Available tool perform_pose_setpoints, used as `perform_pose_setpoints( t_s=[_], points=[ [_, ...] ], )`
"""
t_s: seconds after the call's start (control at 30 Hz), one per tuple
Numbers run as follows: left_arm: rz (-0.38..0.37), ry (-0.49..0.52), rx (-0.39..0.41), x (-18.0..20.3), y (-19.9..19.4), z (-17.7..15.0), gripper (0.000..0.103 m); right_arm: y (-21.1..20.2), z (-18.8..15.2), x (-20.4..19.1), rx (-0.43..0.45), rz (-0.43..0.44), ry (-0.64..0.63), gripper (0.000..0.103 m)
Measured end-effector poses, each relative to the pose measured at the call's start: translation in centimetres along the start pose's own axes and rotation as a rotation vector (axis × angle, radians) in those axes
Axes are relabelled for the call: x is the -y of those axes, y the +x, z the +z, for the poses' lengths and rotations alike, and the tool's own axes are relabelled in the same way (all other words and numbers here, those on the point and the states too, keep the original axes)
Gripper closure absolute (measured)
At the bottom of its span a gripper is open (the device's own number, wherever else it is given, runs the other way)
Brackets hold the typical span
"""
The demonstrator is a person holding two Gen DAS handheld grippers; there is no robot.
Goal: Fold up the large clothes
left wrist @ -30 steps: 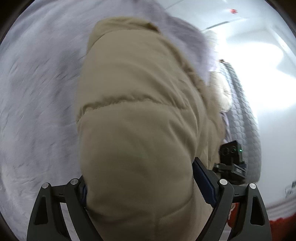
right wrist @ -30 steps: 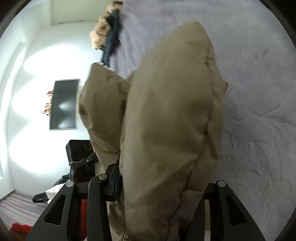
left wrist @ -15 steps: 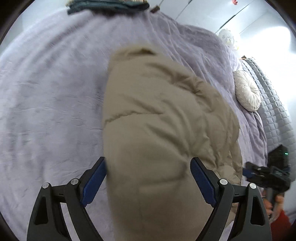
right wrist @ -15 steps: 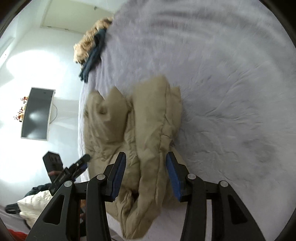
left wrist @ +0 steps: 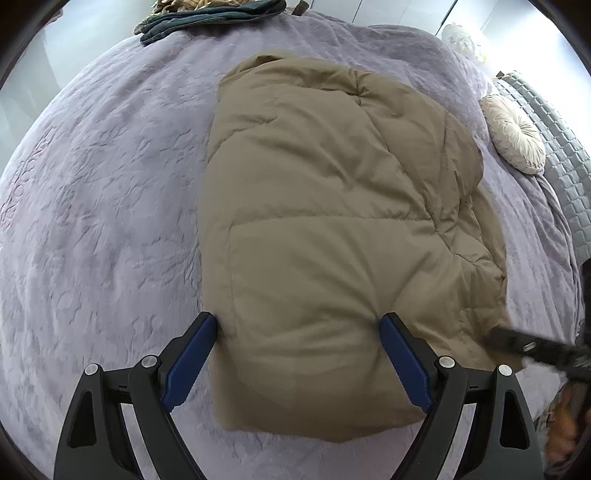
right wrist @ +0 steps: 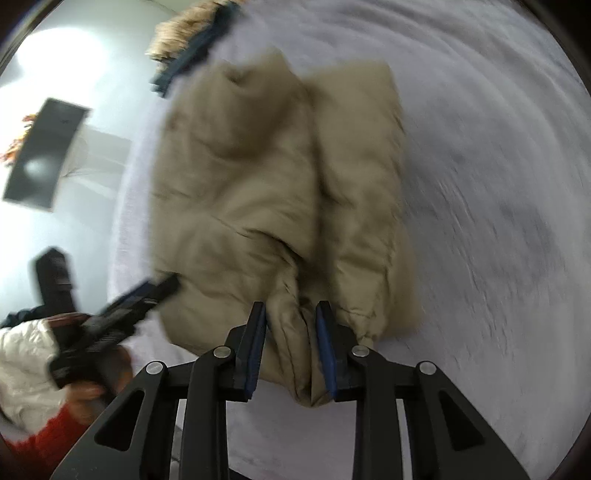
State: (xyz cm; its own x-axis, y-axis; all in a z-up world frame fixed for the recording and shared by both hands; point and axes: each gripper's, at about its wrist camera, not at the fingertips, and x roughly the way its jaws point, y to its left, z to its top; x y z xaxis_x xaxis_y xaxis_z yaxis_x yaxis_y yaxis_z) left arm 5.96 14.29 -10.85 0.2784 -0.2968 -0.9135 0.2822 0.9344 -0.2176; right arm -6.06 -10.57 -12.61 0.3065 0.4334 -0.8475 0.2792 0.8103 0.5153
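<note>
Tan puffer jacket (left wrist: 332, 229) unlabelled, left tongs (left wrist: 299, 332) wide astride it, right tongs (right wrist: 291, 325) closing, pinching hem.

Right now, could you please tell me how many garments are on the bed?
2: a tan puffer jacket folded mid-bed, and a dark fur-trimmed coat at the far edge. Others may lie out of view.
</note>
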Motion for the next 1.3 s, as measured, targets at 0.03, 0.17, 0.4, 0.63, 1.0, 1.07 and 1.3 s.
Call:
perform_pose_setpoints(
  t_s=[0.03,0.17,0.4,0.63,1.0,1.07,1.3],
  points=[
    [0.002,0.0,-0.007,0.1,-0.2,-0.3,0.012,0.6,-0.4,0.8,-0.019,-0.009,0.028,0.073],
    [0.027,0.019,-0.031,0.8,-1.2,-1.5,0.012,1.9,-1.2,2.6,-0.049,-0.033,0.093,0.074],
    [0.049,0.023,-0.06,1.4,-3.5,-3.4,0.012,1.0,-0.7,1.0,-0.048,-0.076,0.098,0.074],
    [0.035,0.007,-0.06,1.8,-6.0,-4.0,0.012,-2.4,-1.6,-2.0,-0.021,-0.169,0.007,0.072],
    [0.044,-0.011,-0.011,2.5,-9.5,-3.2,0.001,-7.0,-2.1,-4.5,0.032,-0.18,0.003,0.06],
    [0.035,-0.015,0.0,2.7,-10.3,-3.0,0.0,-7.4,-1.8,-5.2,0.035,-0.179,0.001,0.059],
    [0.057,0.004,0.048,3.1,-13.3,-2.3,0.0,-9.6,-0.9,-8.2,0.093,-0.142,-0.011,0.044]
  ],
)
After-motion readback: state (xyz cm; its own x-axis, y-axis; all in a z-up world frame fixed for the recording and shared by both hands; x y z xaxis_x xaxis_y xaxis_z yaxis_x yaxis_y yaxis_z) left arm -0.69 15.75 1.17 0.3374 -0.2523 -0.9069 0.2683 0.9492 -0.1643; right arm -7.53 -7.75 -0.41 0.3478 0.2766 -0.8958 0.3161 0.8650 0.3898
